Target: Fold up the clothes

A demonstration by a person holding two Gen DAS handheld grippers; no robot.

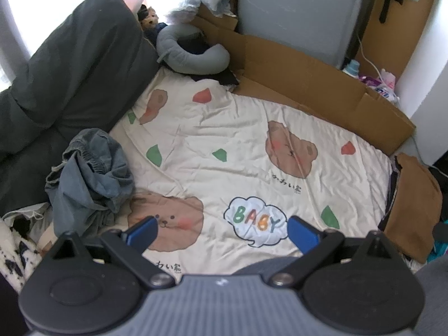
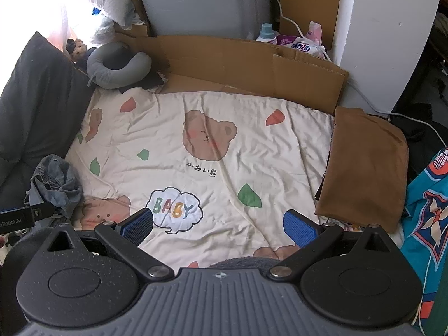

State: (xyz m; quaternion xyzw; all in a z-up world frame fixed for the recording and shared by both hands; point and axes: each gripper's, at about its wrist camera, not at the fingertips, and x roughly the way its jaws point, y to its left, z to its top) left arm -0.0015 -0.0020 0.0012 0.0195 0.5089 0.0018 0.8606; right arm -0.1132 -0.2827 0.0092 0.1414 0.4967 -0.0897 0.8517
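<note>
A crumpled blue-grey denim garment [image 1: 89, 176] lies in a heap at the left edge of the cream bear-print bedspread [image 1: 238, 140]; the right wrist view has the same denim heap [image 2: 56, 184] at far left. A folded brown garment [image 2: 364, 168] rests on the bed's right side, also seen as the brown fold [image 1: 411, 207] in the left wrist view. My left gripper [image 1: 222, 233] hovers open above the spread, right of the denim heap, nothing between its blue pads. My right gripper [image 2: 219, 228] is open too, empty, over the "BABY" print [image 2: 175, 210].
A dark grey pillow [image 1: 70, 70] and grey neck pillow [image 1: 190, 53] bound the left and back. Flattened cardboard [image 2: 252, 64] lines the far edge, with bottles and packets [image 2: 291, 42] behind. A teal patterned cloth [image 2: 428, 210] hangs at right. Part of the left gripper [image 2: 25, 215] shows at the left edge.
</note>
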